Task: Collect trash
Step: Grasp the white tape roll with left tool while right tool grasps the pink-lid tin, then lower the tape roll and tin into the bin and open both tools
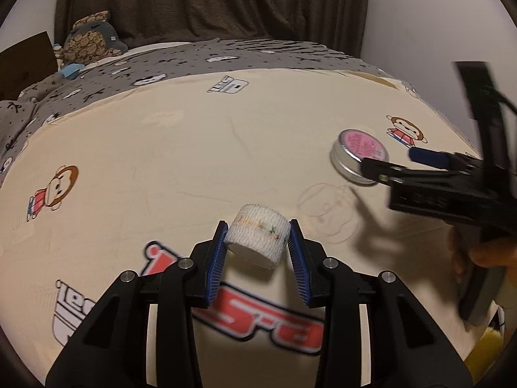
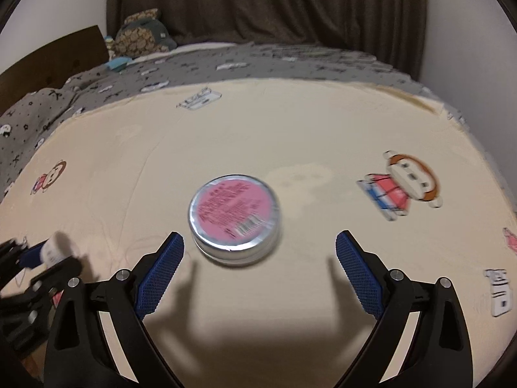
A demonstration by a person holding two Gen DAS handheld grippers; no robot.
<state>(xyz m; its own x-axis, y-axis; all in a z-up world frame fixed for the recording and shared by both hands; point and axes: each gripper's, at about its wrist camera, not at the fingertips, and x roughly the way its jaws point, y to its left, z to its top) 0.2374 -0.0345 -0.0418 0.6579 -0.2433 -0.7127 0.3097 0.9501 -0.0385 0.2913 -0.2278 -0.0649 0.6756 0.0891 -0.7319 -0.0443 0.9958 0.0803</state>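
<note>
Left wrist view: fingers (image 1: pixel 257 242) clamping bandage roll (image 1: pixel 257 237); right fingers (image 2: pixel 260 252) wide around tin (image 2: pixel 234 218).

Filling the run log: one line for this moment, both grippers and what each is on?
left gripper: shut on bandage roll | right gripper: open, short of round tin | tin: on cream sheet

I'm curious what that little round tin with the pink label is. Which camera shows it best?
The right wrist view: the tin sits near the middle, close up, its pink label and barcode facing the camera, though slightly blurred. In the left wrist view it lies far off to the right, small, partly hidden behind the right gripper.
</note>
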